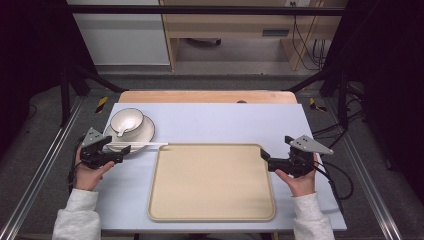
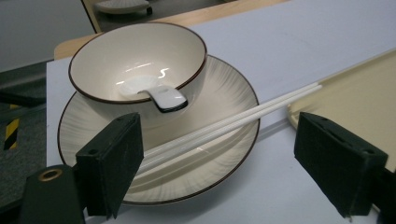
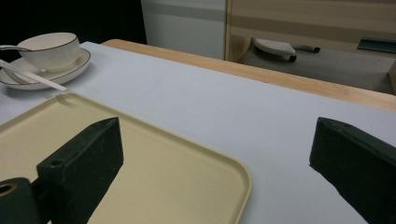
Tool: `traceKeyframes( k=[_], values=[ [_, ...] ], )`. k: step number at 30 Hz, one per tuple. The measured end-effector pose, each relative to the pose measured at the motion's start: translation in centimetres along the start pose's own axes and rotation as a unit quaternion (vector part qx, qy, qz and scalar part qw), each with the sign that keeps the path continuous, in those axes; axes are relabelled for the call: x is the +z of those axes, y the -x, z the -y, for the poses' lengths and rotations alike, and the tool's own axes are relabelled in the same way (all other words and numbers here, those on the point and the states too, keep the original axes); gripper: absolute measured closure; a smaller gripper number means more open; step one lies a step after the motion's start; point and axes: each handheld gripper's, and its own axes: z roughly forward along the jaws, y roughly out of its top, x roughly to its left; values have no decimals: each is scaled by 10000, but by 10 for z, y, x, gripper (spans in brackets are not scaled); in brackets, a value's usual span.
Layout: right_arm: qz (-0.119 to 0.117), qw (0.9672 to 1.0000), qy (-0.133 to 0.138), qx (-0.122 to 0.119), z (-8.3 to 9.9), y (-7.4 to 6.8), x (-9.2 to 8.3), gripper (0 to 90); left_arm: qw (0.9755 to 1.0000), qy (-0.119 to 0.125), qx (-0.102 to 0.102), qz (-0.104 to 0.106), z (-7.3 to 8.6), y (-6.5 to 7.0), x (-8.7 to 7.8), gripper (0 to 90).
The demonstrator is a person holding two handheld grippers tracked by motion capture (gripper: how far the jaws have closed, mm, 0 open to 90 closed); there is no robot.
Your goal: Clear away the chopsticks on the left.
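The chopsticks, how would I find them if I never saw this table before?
Start at the big beige tray in the middle of the table, then look to its far left corner, where a plate holds a bowl. The chopsticks are the two thin white sticks lying side by side across that plate's near rim, tips reaching toward the tray. Unlike the short spoon in the bowl, they are long and straight.

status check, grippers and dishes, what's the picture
Left gripper open, at the plate's near rim. Right gripper open, at the tray's right edge. Bowl with spoon on plate, chopsticks bridging plate to tray. Nothing in the way.
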Motion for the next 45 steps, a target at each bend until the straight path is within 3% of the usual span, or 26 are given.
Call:
traceKeyframes(
  k=[8,21,30,45],
  values=[
    [-9,10000,-28,-10,0,0,1,31,9992,-290,95,-250,6,-8,19,224],
    [-19,10000,-67,-25,1,-1,2,31,9978,-506,271,-345,10,-8,28,350],
    [-5,10000,-60,-31,1,0,1,31,9970,-649,329,-280,10,-5,30,458],
    [3,10000,-63,-35,0,1,1,30,9960,-769,453,-83,7,2,30,722]
  ],
)
